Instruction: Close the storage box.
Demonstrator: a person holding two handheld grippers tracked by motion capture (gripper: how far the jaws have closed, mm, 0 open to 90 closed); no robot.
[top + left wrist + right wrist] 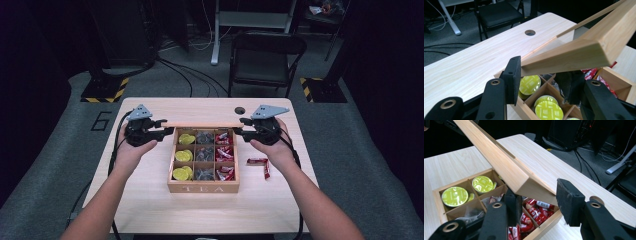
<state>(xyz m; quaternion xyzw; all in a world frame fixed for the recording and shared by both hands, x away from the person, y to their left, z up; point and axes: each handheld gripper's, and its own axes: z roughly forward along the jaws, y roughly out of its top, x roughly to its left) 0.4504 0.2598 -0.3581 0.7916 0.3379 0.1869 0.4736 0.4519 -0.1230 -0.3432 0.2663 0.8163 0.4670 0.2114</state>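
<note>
A wooden tea box [202,189] marked TEA stands mid-table, its lid [204,127] raised at the back. Its compartments hold yellow capsules [183,156], grey bags [204,154] and red packets [224,152]. My left gripper [167,129] is at the lid's left corner and my right gripper [239,126] at its right corner. In the left gripper view the lid [574,53] slants up between the pads, and the left gripper [542,80] looks shut on that corner. In the right gripper view the right gripper [541,203] is shut on the corner of the lid [499,157].
Two loose red packets [261,164] lie on the table right of the box. A round cable hole [240,110] sits near the table's far edge. A black chair [265,55] stands beyond the table, with cables on the floor.
</note>
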